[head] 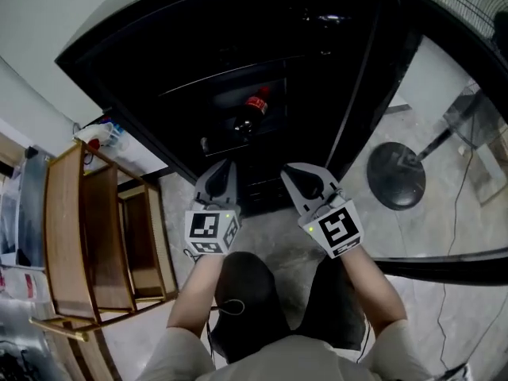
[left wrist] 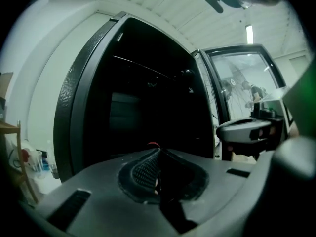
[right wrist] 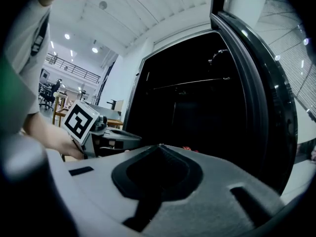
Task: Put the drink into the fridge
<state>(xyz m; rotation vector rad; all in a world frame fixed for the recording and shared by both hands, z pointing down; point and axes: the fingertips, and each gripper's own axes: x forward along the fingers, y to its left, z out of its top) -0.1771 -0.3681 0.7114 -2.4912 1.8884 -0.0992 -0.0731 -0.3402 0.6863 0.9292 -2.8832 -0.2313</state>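
The drink, a dark bottle [head: 254,106] with a red label, stands on a shelf inside the open black fridge [head: 159,50], straight ahead of both grippers. My left gripper [head: 223,168] is held just in front of the fridge opening, jaws shut with nothing between them. Beside it on the right, my right gripper [head: 305,171] is also shut and empty. In the left gripper view the shut jaws [left wrist: 157,153] point level into the dark interior, and a bit of the bottle's red [left wrist: 153,144] peeks over them. In the right gripper view, a red speck of the bottle [right wrist: 188,149] shows beyond the right gripper [right wrist: 159,147].
The fridge door [head: 367,70] stands swung open on the right. A floor fan's round base [head: 396,175] and pole sit right of the door. A wooden shelf unit [head: 83,236] stands on the left beside the fridge. The person's knees are just below the grippers.
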